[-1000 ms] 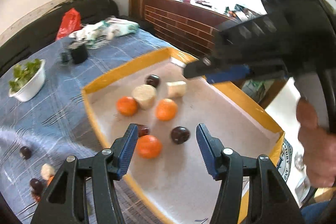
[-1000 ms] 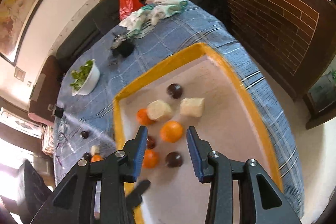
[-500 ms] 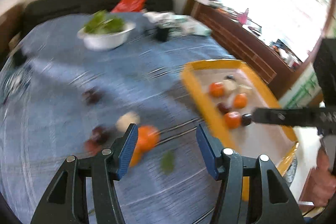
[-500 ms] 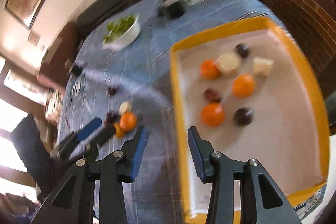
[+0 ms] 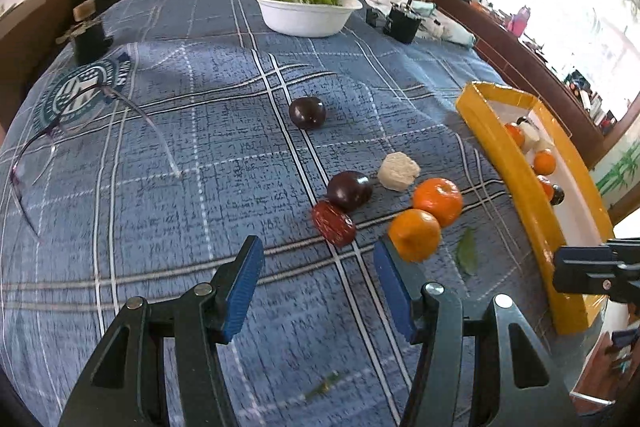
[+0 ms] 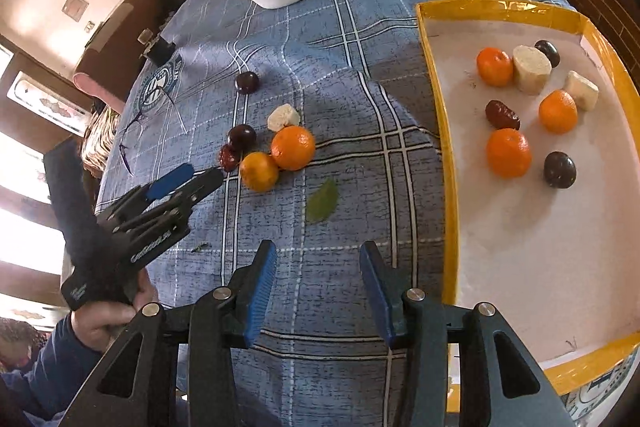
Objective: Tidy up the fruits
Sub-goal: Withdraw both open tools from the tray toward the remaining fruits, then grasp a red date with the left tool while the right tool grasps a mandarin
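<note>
Left wrist view shows my left gripper (image 5: 316, 287) spread apart with nothing in it, low over the blue checked cloth (image 5: 200, 147) on the tabletop. It points at a little heap of loose fruit near the middle of the tabletop: two round orange tangerines (image 5: 416, 235), a dark round plum (image 5: 349, 190), a wrinkly red date (image 5: 334, 223) and a pale white chunk (image 5: 398, 171). Another dark plum (image 5: 307, 112) sits alone, farther toward the white bowl of green leaves (image 5: 306, 11) at the far edge. I think I am here to pick one up next. My right gripper (image 6: 318, 289) has just been opening and holds nothing. The yellow-edged white tray (image 6: 448, 147) at the right edge already keeps many fruits together, so the loose ones belong there.
</note>
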Action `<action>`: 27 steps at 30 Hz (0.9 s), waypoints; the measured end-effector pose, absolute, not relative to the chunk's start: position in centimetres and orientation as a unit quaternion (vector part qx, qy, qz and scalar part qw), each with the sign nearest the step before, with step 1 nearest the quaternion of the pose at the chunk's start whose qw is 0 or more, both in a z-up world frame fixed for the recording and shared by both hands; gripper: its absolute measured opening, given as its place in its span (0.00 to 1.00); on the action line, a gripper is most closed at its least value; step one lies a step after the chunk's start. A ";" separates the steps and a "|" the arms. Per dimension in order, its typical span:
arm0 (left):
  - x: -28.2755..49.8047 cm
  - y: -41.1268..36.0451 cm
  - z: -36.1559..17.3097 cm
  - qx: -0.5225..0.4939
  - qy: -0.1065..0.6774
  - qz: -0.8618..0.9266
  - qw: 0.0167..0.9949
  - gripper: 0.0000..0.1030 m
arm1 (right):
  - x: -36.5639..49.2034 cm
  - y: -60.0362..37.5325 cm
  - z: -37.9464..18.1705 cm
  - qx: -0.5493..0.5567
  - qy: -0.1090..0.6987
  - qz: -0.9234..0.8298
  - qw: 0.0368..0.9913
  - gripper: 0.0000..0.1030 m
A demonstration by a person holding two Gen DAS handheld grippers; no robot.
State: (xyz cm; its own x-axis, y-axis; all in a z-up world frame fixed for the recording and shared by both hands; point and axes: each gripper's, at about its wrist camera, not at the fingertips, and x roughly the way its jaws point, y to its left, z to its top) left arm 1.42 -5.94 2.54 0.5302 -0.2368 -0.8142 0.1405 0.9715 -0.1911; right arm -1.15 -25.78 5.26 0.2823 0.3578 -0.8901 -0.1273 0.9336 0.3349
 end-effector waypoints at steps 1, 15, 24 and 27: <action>1.7 -6.0 2.4 -0.047 0.473 -0.109 0.873 0.55 | -1.1 -25.7 5.4 0.100 0.578 0.151 0.796 0.46; 3.8 -6.4 1.5 -0.003 0.456 -0.154 0.876 0.29 | -0.9 -25.3 4.9 0.124 0.575 0.136 0.797 0.47; -0.1 -5.4 1.6 -0.011 0.456 -0.152 0.877 0.29 | 0.5 -21.2 4.1 0.098 0.568 0.160 0.801 0.47; -1.7 -4.5 1.7 -0.019 0.460 -0.149 0.875 0.29 | 1.4 -20.1 3.6 0.092 0.564 0.159 0.805 0.47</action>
